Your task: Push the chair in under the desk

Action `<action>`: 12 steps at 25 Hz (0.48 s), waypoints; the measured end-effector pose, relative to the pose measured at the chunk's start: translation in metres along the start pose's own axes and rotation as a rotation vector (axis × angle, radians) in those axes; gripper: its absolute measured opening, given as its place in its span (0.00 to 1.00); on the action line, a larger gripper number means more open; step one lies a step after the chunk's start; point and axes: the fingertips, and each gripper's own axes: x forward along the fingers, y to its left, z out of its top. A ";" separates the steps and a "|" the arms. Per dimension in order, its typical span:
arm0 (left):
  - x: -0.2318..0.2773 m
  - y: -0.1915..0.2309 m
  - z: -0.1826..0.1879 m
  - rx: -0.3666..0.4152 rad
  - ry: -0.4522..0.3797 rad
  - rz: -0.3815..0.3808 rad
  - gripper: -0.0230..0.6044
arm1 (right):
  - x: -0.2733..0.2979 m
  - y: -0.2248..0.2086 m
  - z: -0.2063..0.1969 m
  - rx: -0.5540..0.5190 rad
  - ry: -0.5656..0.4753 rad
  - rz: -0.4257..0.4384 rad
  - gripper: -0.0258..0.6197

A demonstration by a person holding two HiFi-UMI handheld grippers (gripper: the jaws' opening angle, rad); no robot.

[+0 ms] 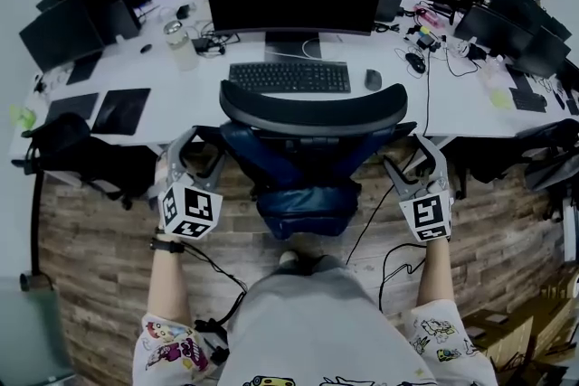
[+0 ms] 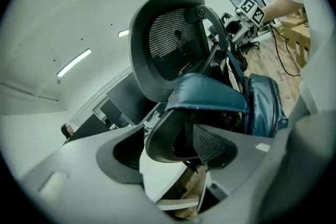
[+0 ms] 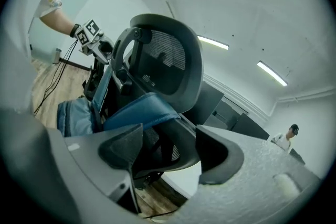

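Head view: the chair [image 1: 312, 117] sits pushed close to the counter [image 1: 461, 104], with the left gripper [image 1: 201, 160] and right gripper [image 1: 416, 167] flanking its back

Left gripper view: jaws wide, the chair's dark edge between them, not clamped

Right gripper view: jaws wide, likewise

The chair [image 1: 312, 108] has a matt black plastic frame, and its back panel is a fine dark mesh. On the chair's back, the blue padding [image 1: 303, 185] has a soft sheen; it may be leather or coated cloth, hard to tell which. Beyond the chair, the desk [image 1: 407, 104] top is smooth, matt white. Under the chair, the floor [image 1: 109, 240] is rough-grained wood planking.
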 end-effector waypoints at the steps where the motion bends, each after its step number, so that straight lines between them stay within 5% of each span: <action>1: -0.003 -0.002 0.003 -0.018 -0.008 0.003 0.50 | -0.004 0.002 0.004 0.021 -0.015 -0.002 0.52; 12: -0.041 -0.043 0.020 -0.300 -0.088 -0.029 0.45 | -0.034 0.045 0.037 0.315 -0.158 0.042 0.52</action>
